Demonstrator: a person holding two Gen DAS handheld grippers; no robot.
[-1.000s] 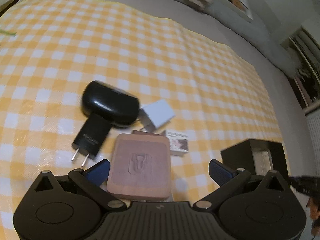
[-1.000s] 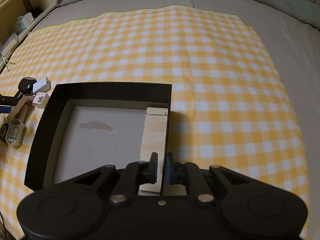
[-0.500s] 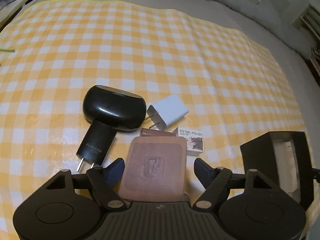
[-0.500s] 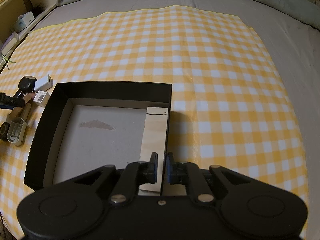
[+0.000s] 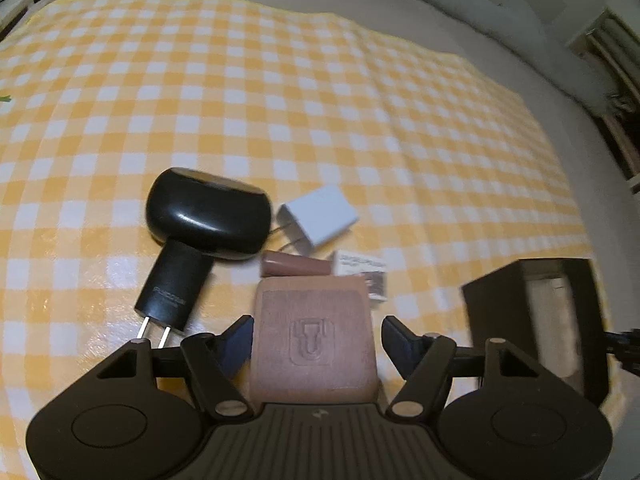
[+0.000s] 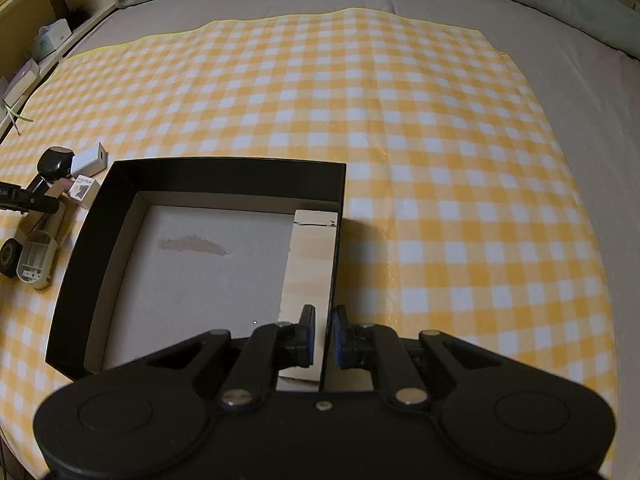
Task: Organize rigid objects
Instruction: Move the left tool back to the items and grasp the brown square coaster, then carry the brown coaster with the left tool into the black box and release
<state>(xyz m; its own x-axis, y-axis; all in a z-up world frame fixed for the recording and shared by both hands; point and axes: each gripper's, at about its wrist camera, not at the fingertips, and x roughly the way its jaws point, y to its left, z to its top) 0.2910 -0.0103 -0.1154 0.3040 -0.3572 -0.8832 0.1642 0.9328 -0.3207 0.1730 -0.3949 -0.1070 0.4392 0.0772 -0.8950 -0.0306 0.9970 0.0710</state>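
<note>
In the left wrist view my left gripper is open, one finger on each side of a flat brown case with an embossed logo; whether the pads touch it I cannot tell. Beyond it lie a black plug adapter, a black rounded case, a white charger, a small brown piece and a small printed box. In the right wrist view my right gripper is shut on the right wall of the open black box, which also shows in the left wrist view.
Everything lies on a yellow checked cloth over a grey bed. The box floor holds a pale wooden strip. The left gripper's body is left of the box. Shelves stand at far left.
My left gripper has swung and narrowed around the brown case, which now sits centred between the fingers. The right gripper and the box have not moved.
</note>
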